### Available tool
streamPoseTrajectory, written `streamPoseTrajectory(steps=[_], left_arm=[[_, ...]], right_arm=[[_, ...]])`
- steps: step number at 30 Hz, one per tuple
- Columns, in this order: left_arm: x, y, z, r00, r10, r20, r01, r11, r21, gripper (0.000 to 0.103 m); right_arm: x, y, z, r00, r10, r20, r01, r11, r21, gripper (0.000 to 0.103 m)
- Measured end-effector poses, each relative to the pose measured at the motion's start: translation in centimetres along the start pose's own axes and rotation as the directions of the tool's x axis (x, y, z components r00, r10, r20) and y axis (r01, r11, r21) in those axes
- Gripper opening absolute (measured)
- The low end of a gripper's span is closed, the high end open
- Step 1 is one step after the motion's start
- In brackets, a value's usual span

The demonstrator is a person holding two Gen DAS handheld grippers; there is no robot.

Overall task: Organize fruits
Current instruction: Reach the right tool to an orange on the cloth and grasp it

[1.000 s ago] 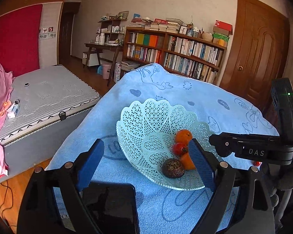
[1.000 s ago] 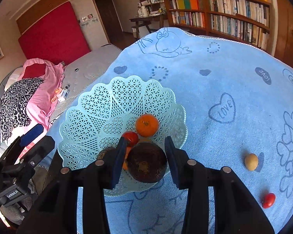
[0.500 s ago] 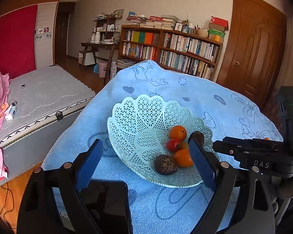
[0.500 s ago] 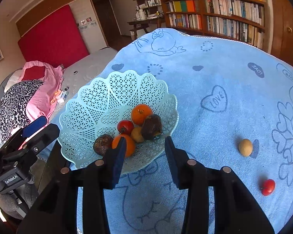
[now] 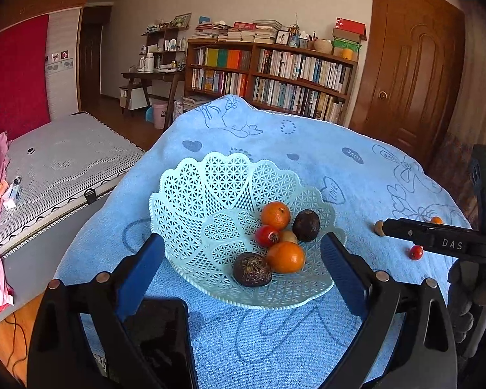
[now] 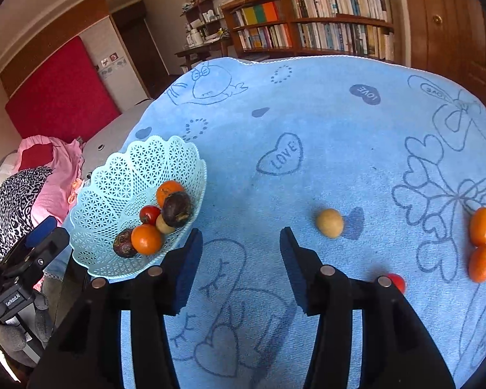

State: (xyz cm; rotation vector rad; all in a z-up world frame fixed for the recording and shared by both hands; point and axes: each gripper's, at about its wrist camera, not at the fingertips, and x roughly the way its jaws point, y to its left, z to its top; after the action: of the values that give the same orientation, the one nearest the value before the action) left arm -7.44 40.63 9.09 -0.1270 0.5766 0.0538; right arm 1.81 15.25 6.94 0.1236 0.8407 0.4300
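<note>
**Already six fruits in the basket, four on the cloth**

Both grippers are empty, jaws spread wide. The left gripper (image 5: pixel 243 259) hovers at the near rim of the pale green lattice basket (image 5: pixel 191 201), which sits on a blue towel (image 5: pixel 275 340) covering the counter. Inside the basket lie two oranges (image 5: pixel 275 215), a small red tomato (image 5: pixel 266 236), two dark brown round fruits (image 5: pixel 252 269) and a small tan fruit (image 5: pixel 288 236) tucked in the middle, all bunched touching one another on the right side of the bowl.

The right gripper (image 6: pixel 241 259) hangs over bare towel, just to the right of the basket (image 6: pixel 120 175). Ahead of its right finger rests a loose tan fruit (image 6: pixel 329 222). Farther right, two small oranges (image 6: pixel 481 226) lie touching each other, and a red tomato (image 6: pixel 397 281) peeks out from behind the gripper's right arm. Beyond the counter stand a bookshelf (image 5: pixel 269 74) and a bed (image 5: pixel 55 162).
</note>
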Motion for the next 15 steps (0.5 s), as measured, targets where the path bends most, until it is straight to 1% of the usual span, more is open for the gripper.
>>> streamPoseTrajectory(steps=[8, 11, 15], left_arm=[[0.1, -1.8, 0.1, 1.0, -0.017, -0.008, 0.017, 0.999, 0.04, 0.098], [0.0, -2.5, 0.1, 1.0, -0.022, -0.01, 0.023, 0.998, 0.053, 0.098], [-0.1, -3.5, 0.1, 0.999, -0.03, -0.011, 0.031, 0.997, 0.073, 0.098]], right_arm=[[-3.2, -7.1, -0.6, 0.994, -0.1, 0.053, 0.093, 0.987, 0.132, 0.05], [-4.5, -9.7, -1.0, 0.986, -0.148, 0.075, 0.132, 0.974, 0.182, 0.051], [-6.0, -12.8, -1.6, 0.971, -0.22, 0.093, 0.193, 0.952, 0.237, 0.052]])
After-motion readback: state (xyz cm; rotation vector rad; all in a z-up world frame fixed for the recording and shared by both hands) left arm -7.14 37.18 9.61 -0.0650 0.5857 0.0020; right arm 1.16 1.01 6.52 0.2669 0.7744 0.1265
